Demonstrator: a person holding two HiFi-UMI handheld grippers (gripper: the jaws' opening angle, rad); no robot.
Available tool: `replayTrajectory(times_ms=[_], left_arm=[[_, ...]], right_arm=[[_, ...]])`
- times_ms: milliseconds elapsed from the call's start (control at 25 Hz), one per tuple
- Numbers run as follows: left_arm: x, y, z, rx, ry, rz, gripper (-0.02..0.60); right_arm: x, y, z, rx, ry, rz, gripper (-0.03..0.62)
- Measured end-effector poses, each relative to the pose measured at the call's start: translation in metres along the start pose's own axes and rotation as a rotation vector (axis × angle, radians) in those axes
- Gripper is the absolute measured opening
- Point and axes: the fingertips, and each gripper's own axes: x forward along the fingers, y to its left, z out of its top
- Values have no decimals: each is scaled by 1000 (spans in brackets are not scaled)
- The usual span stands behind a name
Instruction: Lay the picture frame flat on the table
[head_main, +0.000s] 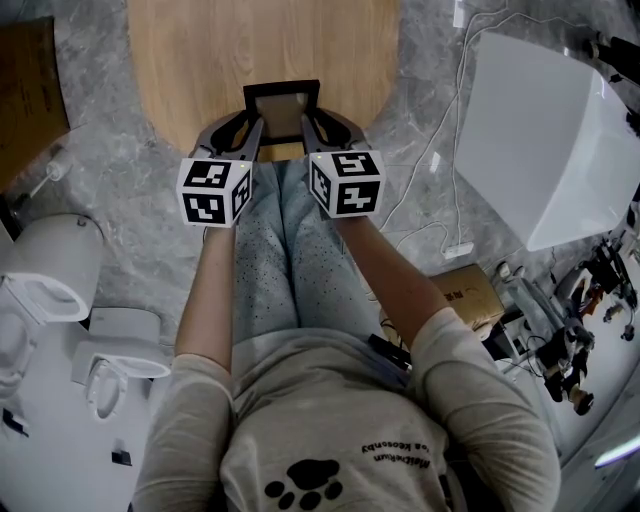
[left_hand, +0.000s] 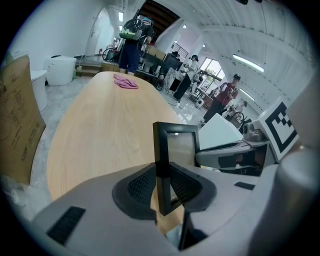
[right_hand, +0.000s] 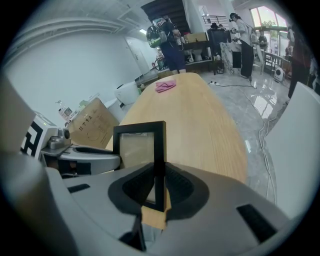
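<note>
A small black picture frame (head_main: 282, 90) with a glass pane stands upright over the near edge of the oval wooden table (head_main: 190, 60). My left gripper (head_main: 250, 126) is shut on the frame's left side bar (left_hand: 162, 150), its ribbed pads pressing on both faces. My right gripper (head_main: 312, 124) is shut on the right side bar (right_hand: 160, 145) in the same way. In the left gripper view my jaws (left_hand: 162, 187) hide the frame's lower part, and in the right gripper view my jaws (right_hand: 160, 189) do too. Whether the bottom edge touches the table I cannot tell.
A pink cloth (left_hand: 125, 82) lies at the table's far end. A white slanted panel (head_main: 550, 140) stands right of the table with cables (head_main: 440, 150) on the floor. Cardboard (head_main: 25, 90) leans at the left, and white toilets (head_main: 50, 270) stand below it. Several people stand far off.
</note>
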Motion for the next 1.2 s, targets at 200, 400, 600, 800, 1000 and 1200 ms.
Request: replayTrajectory(times_ms=[200, 400, 600, 800, 1000, 1200], left_arm=[[7, 3, -4, -16, 18, 6, 92], [13, 10, -6, -33, 38, 10, 92], [17, 18, -8, -50, 56, 16, 92], [24, 23, -9, -75, 70, 15, 94], [30, 29, -9, -97, 81, 14, 94], [35, 33, -7, -111, 90, 17, 95]], right_arm=[[6, -3, -3, 6, 16, -3, 71], [17, -4, -3, -1, 32, 1, 71], [25, -3, -3, 3, 50, -1, 71], [31, -6, -2, 6, 66, 1, 71], [39, -7, 0, 18, 83, -3, 71], [45, -9, 3, 30, 95, -7, 71]])
